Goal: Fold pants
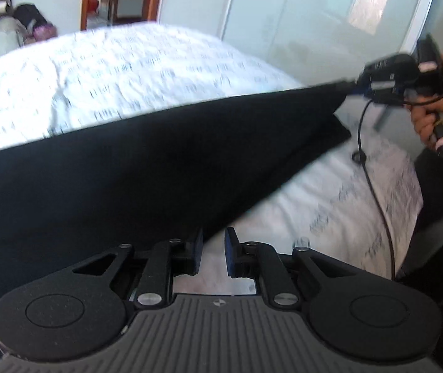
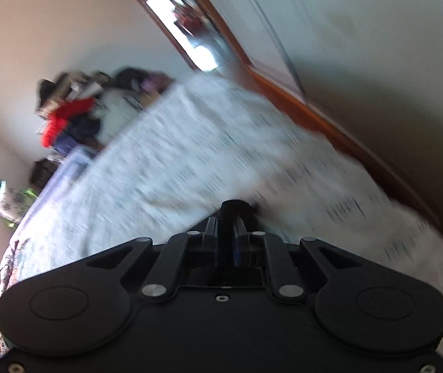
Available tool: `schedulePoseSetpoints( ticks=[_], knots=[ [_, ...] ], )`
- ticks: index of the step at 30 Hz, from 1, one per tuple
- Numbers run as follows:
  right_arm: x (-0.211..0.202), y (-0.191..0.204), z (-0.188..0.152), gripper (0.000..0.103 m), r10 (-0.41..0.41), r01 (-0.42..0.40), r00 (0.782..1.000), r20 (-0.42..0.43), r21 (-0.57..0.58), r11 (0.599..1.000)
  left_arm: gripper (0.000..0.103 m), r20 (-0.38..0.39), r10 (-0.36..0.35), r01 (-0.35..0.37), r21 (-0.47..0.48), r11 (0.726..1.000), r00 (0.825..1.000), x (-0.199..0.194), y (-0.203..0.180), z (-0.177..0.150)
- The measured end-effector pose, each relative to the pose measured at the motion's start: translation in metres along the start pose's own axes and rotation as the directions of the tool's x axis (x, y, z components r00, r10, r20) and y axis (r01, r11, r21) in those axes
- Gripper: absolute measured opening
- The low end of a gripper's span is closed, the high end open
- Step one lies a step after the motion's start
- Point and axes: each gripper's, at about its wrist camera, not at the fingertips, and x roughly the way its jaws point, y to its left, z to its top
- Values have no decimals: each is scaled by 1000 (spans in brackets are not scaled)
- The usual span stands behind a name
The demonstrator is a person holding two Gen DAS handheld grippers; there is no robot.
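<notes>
Here, the black fabric pants (image 1: 146,168) hang stretched in the air above the white printed bedspread (image 1: 128,71), pulled taut from one corner.

The right gripper (image 1: 356,85) has its jaws closed on that far corner of the cloth; its own camera shows dark fabric pinched between the pads. The left gripper (image 1: 213,253) stands with a modest gap between its blue-padded fingers (image 1: 230,253) and holds nothing, though the cloth's lower edge passes just beside its left finger. Judging by this, the step is carrying a fold over. To do it well, the left should catch the near edge before the right lowers, keep the cloth taut, and lay the edges matched on the bedspread.
</notes>
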Motion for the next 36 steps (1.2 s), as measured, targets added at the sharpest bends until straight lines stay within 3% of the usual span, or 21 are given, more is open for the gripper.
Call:
schedulePoseSetpoints(
  ticks=[2, 7, 13, 16, 17, 18, 20, 23, 24, 25, 27, 30, 32, 34, 36],
  knots=[
    [2, -11, -8, 10, 3, -2, 1000, -22, 38, 999, 20, -3, 3, -3, 8, 1000, 1000, -1, -2, -1],
    [-30, 9, -2, 10, 77, -76, 995, 68, -23, 997, 20, 38, 5, -5, 4, 1000, 999, -19, 2, 6],
    [-9, -18, -25, 10, -27, 27, 1000, 0, 12, 1000, 20, 41, -14, 15, -25, 1000, 999, -19, 7, 2],
    [-16, -18, -27, 10, -30, 30, 999, 28, 5, 1000, 24, 41, 0, 0, -20, 1000, 999, -26, 6, 3],
    [-18, -14, -28, 10, -59, 60, 997, 40, -24, 998, 33, 48, 0, 0, -16, 1000, 999, -30, 6, 3],
    [-19, -12, -29, 16, -96, 98, 994, 49, -48, 994, 53, 59, 4, -3, -18, 1000, 998, -34, 7, 2],
    [-22, -13, -32, 33, -155, 158, 987, 51, -68, 985, 77, 75, 42, -39, -34, 999, 996, -40, 10, 1],
    [-44, 10, -47, 34, -202, 229, 966, 163, -168, 959, 81, 110, 93, -87, -58, 995, 990, -52, 16, -1],
    [-50, 29, -56, 34, -167, 220, 963, 213, -254, 942, 81, 117, 114, -106, -78, 991, 987, -56, 20, -1],
    [-54, 51, -66, 34, -133, 216, 961, 244, -354, 910, 81, 121, 138, -126, -98, 987, 983, -58, 24, -1],
    [-48, 99, -96, 34, -83, 236, 957, 279, -575, 783, 82, 122, 211, -194, -135, 972, 970, -61, 32, 1],
    [-21, 159, -157, 34, -3, 257, 956, 292, -837, 483, 82, 106, 343, -321, -180, 930, 933, -63, 43, 4],
    [-2, 184, -199, 32, 51, 240, 963, 264, -928, 284, 82, 105, 401, -375, -206, 904, 910, -67, 49, 1],
    [13, 199, -230, 31, 76, 218, 970, 231, -965, 145, 85, 98, 424, -395, -225, 891, 900, -72, 54, -4],
    [23, 209, -253, 30, 93, 218, 971, 221, -975, 43, 85, 90, 422, -392, -238, 889, 902, -77, 60, -8]
  ],
)
